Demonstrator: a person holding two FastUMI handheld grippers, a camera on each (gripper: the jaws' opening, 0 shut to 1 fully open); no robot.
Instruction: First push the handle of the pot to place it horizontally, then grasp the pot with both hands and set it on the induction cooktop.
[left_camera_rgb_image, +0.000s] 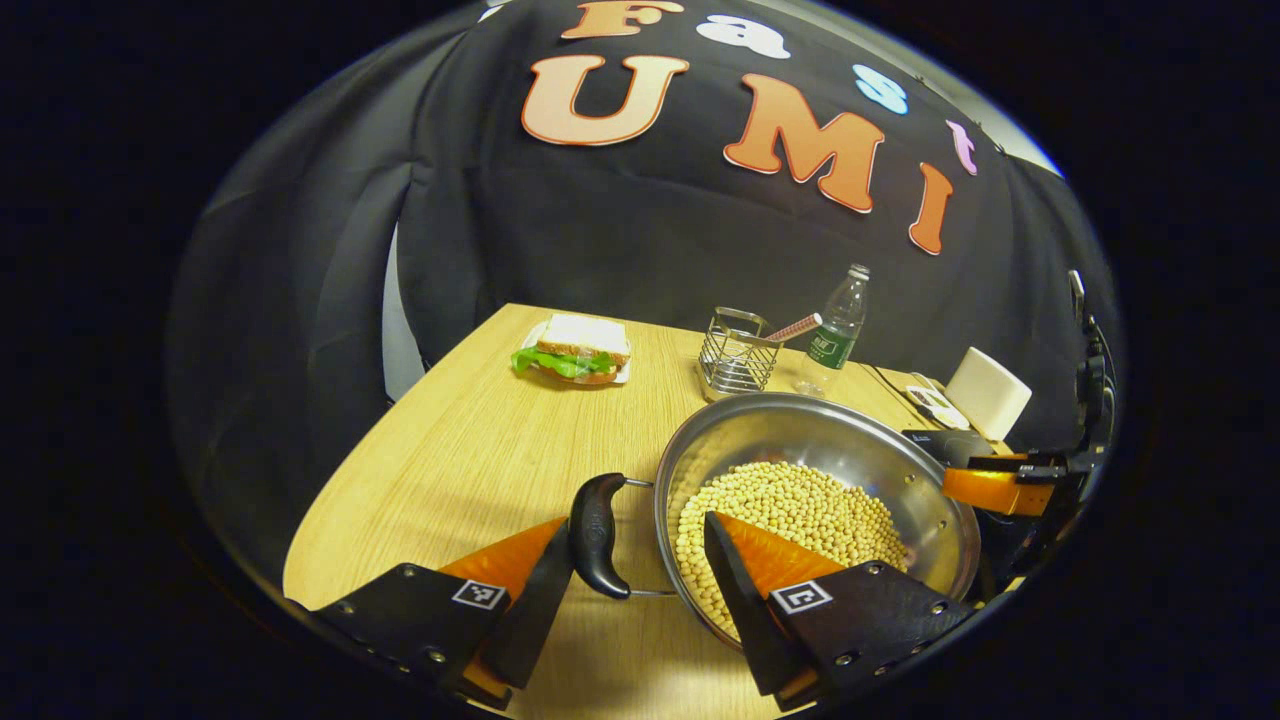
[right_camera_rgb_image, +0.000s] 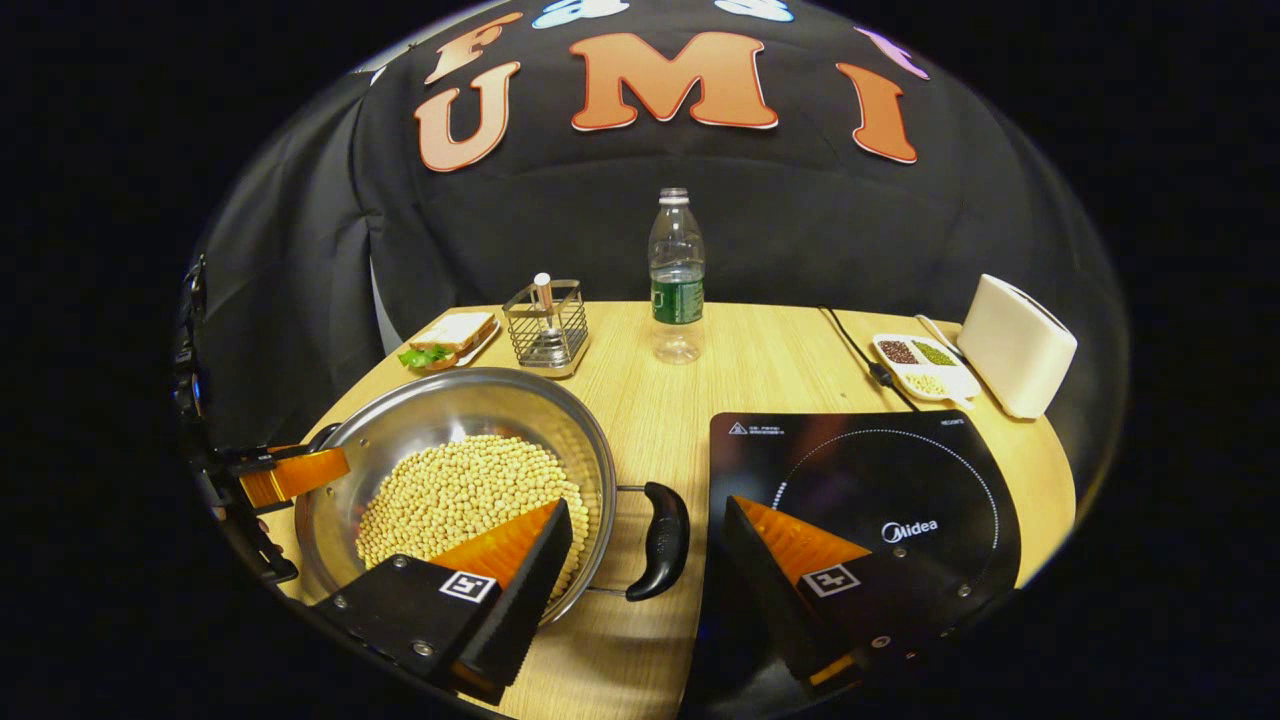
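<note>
A steel pot (left_camera_rgb_image: 860, 450) (right_camera_rgb_image: 470, 400) holding yellow soybeans (left_camera_rgb_image: 790, 510) (right_camera_rgb_image: 450, 495) stands on the wooden table. Its black side handles stick out left and right. My left gripper (left_camera_rgb_image: 640, 525) is open, with one handle (left_camera_rgb_image: 598, 535) and the pot's rim between its fingers; the handle lies close against the left finger. My right gripper (right_camera_rgb_image: 648, 505) is open too, straddling the opposite handle (right_camera_rgb_image: 662, 540) without pressing it. The black induction cooktop (right_camera_rgb_image: 860, 470) lies just right of the pot. Each gripper is also seen from across the pot: the right one (left_camera_rgb_image: 990, 490), the left one (right_camera_rgb_image: 290, 472).
A sandwich (left_camera_rgb_image: 575, 350) (right_camera_rgb_image: 445, 340), a wire holder (left_camera_rgb_image: 735, 355) (right_camera_rgb_image: 545, 325) and a water bottle (left_camera_rgb_image: 835, 330) (right_camera_rgb_image: 677, 275) stand along the table's back. A white toaster (right_camera_rgb_image: 1015, 345) and a small dish of beans (right_camera_rgb_image: 920, 365) sit behind the cooktop, with its cord (right_camera_rgb_image: 855, 350) running beside them.
</note>
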